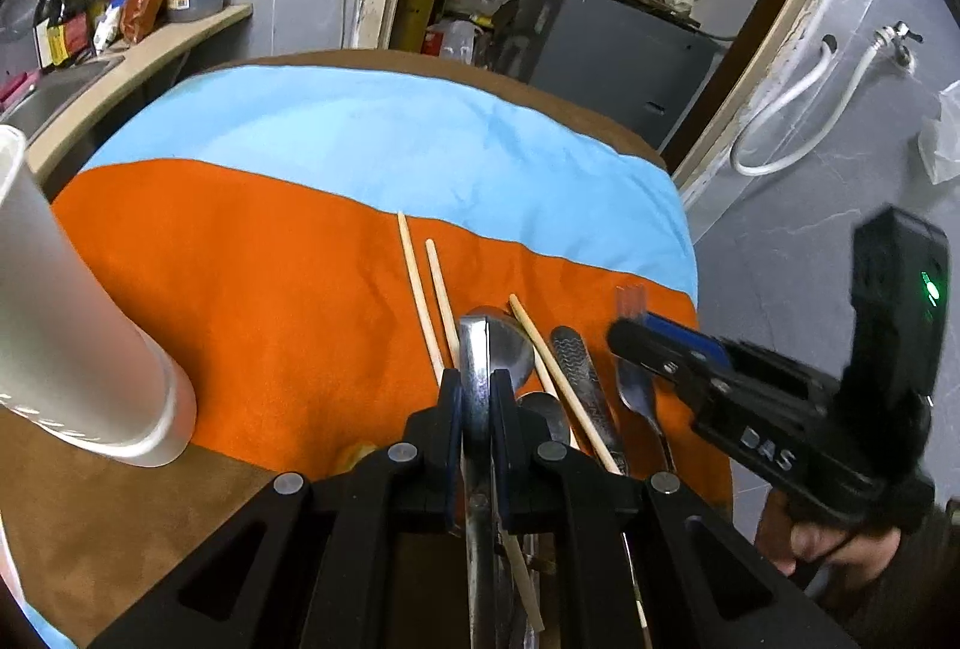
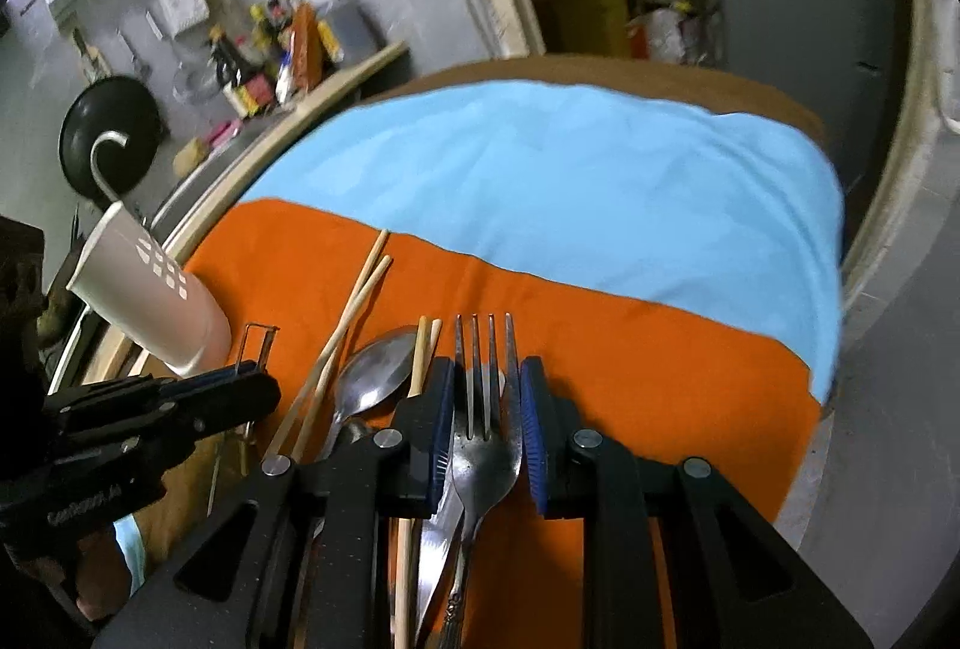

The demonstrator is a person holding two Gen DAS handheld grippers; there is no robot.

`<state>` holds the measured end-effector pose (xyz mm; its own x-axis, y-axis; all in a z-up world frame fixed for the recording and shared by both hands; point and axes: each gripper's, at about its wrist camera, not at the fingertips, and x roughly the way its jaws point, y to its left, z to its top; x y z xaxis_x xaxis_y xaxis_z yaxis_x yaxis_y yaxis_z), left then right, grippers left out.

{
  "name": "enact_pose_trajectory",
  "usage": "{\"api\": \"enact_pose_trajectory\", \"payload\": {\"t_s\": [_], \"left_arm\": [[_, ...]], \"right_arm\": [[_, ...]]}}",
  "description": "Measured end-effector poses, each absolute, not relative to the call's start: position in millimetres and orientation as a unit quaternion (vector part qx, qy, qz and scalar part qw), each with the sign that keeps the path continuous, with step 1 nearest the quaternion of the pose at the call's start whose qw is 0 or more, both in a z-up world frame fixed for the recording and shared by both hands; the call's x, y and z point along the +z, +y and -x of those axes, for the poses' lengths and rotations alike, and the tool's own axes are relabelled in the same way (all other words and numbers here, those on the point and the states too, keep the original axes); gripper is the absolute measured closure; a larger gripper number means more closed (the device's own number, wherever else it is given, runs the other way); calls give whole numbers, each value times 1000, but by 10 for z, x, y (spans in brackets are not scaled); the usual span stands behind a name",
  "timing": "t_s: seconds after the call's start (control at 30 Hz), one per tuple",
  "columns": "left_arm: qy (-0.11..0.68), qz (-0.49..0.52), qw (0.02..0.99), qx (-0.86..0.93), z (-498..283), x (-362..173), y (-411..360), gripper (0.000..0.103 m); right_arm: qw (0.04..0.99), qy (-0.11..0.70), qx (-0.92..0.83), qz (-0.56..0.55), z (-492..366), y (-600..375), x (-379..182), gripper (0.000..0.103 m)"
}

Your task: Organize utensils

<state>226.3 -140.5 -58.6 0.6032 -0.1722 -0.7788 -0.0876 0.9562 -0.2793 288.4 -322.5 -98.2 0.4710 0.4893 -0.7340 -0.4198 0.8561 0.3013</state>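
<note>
Nearest the left wrist lens, the left gripper (image 1: 475,397) is clamped on a metal utensil (image 1: 478,391) held edge-on between its pads; its long axis runs from 6 toward 12 o'clock, with the rounded metal end at the 12 o'clock tip. Whether it is a spoon or another tool I cannot tell from this angle. It sits above the orange cloth (image 1: 240,301), with the blue cloth (image 1: 390,132) beyond at 12 o'clock.

Just at 3 o'clock of the held piece lie a small spoon (image 1: 543,412), a chopstick (image 1: 561,379) slanting from 11 toward 5 o'clock, a textured knife handle (image 1: 579,367) and a fork (image 1: 636,385). Two more chopsticks (image 1: 426,301) lie side by side at 11 o'clock, nearly along the 12-to-6 line. A white cup (image 1: 90,349) stands tilted in view at 9 o'clock, on the cloth's edge.

In the right wrist view, the right gripper (image 2: 485,427) has its jaws apart on either side of the fork (image 2: 487,421), without touching it as far as I can see. The fork lies flat, tines toward 12 o'clock, handle toward 6. A spoon (image 2: 375,373) lies at 10 o'clock of it, bowl pointing toward 1 o'clock.
</note>
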Motion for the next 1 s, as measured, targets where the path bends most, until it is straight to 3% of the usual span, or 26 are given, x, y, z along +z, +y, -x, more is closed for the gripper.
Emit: {"api": "enact_pose_trajectory", "payload": {"t_s": [0.23,1.0], "left_arm": [[433,144,889,-45,-2105,-512,-1395,94],[421,135,890,-115,-1655,-349,-1123,94]], "right_arm": [[886,399,227,-69,-2436,-3327,-789,84],[905,379,156,-113,-1617,-3147,-590,85]]}}
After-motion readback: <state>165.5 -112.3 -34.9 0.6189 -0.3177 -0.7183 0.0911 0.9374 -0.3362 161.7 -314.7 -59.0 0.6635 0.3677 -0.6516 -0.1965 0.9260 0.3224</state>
